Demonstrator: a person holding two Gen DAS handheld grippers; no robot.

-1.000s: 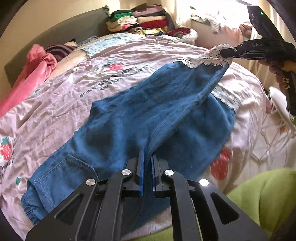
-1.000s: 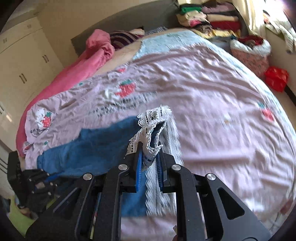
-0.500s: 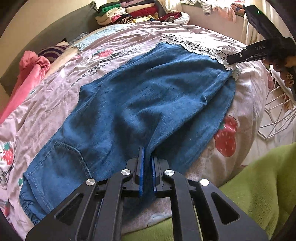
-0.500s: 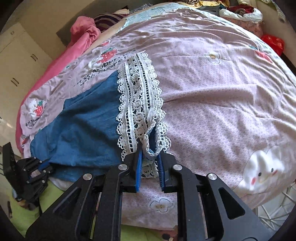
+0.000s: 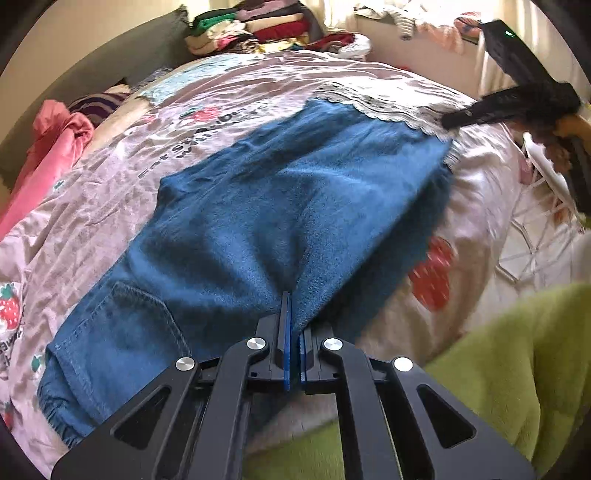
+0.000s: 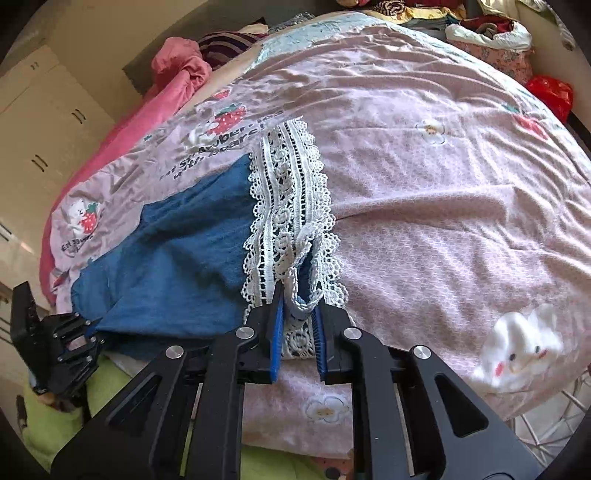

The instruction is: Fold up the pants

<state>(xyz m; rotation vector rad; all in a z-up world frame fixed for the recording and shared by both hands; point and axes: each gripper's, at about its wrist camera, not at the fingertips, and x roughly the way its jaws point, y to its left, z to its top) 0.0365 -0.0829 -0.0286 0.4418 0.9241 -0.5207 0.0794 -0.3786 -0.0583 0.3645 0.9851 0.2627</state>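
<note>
Blue denim pants with a white lace hem lie spread on the pink bed cover. My left gripper pinches a fold of the denim at the near edge of the bed; its jaws are closing with the cloth between them. My right gripper holds the lace cuff end of the pants low over the bed, its jaws closing on the lace too. In the left wrist view the right gripper sits at the far right end of the lace hem. The left gripper shows at the pants' left corner.
A pink garment lies at the bed's left side, folded clothes are stacked at the head. Green fleece sits in front of the bed, a white wire rack to the right. Cream wardrobes stand left, a red bag far right.
The right gripper came down with the lace hem, and the raised pant leg now lies flat and spread on the bed. The left gripper stayed clamped on the denim.
</note>
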